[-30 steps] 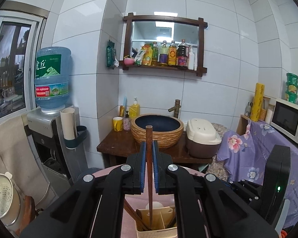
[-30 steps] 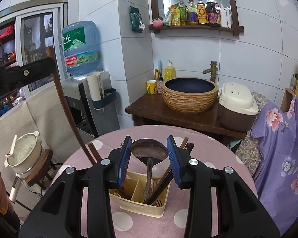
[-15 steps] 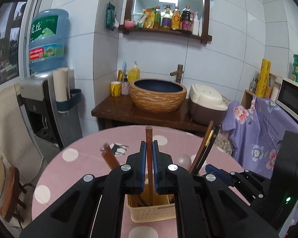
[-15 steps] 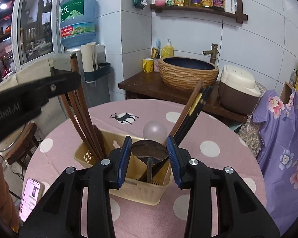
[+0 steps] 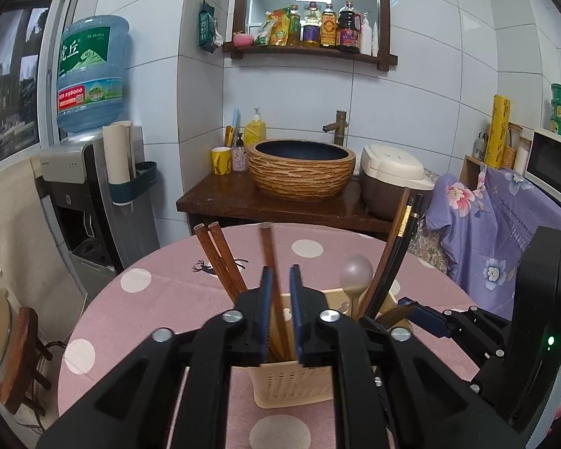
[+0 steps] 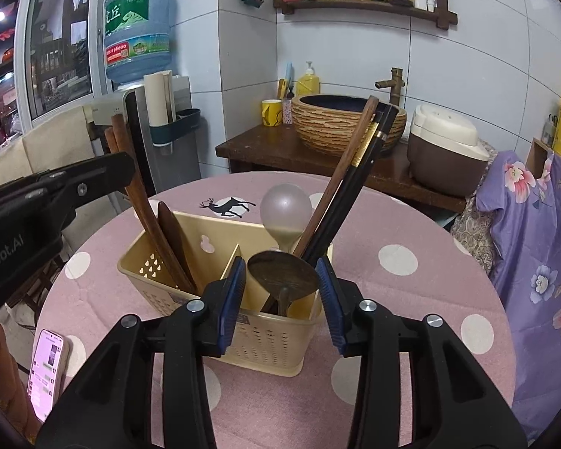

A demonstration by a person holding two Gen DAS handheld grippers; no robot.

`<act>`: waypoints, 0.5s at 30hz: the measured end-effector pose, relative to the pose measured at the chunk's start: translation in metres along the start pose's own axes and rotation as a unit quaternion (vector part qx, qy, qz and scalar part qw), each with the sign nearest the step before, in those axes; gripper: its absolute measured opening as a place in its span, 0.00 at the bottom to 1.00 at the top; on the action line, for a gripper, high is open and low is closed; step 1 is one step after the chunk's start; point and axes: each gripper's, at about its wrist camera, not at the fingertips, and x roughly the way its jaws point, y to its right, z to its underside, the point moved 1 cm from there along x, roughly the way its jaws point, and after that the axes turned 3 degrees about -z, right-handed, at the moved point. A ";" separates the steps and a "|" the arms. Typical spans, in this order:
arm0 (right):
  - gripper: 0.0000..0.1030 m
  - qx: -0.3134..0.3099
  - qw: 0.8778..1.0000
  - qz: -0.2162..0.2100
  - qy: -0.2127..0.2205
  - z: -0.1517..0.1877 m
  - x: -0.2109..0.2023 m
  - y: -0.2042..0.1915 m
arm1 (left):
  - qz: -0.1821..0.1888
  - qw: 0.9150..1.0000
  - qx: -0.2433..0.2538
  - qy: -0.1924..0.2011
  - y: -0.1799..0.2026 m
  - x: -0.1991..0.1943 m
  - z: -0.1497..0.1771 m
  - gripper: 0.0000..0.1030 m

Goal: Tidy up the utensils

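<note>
Left gripper [image 5: 279, 280] fingers parted slightly, brown chopstick [image 5: 270, 258] loose between them, lower end in utensil caddy [image 6: 205, 247]. Right gripper [image 6: 280, 292] fingers spread, dark ladle [image 6: 282, 271] bowl between, touching neither

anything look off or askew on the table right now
Nothing spilled or damaged. The beige plastic utensil caddy stands upright; brown wooden chopsticks lean in its left compartment. Only oddity: a lit smartphone near the table's edge.

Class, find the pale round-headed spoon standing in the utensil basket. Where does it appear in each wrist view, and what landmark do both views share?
Left wrist view: pale spoon right of centre, behind the basket.
Right wrist view: pale spoon at centre, above the dark ladle.
Shared landmark: the woven sink bowl.
</note>
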 end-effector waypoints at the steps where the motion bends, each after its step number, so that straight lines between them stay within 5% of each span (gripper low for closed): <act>1: 0.51 0.001 1.000 0.000 0.004 0.000 -0.003 0.001 | -0.001 1.000 0.000 0.006 0.000 -0.004 0.002 0.30; 3: 0.57 0.004 1.000 0.000 0.018 0.003 -0.014 0.002 | -0.007 1.000 -0.004 0.027 -0.002 -0.017 0.005 0.56; 7: 0.66 0.004 0.999 0.004 0.045 0.014 -0.039 0.003 | -0.016 0.998 -0.001 0.058 -0.008 -0.047 0.020 0.70; 11: 0.80 0.011 0.997 0.023 0.066 0.039 -0.074 0.005 | -0.026 0.995 -0.012 0.093 -0.019 -0.081 0.046 0.94; 15: 0.91 0.014 0.996 0.030 0.088 0.078 -0.108 0.002 | -0.031 0.993 -0.028 0.114 -0.027 -0.117 0.091 0.95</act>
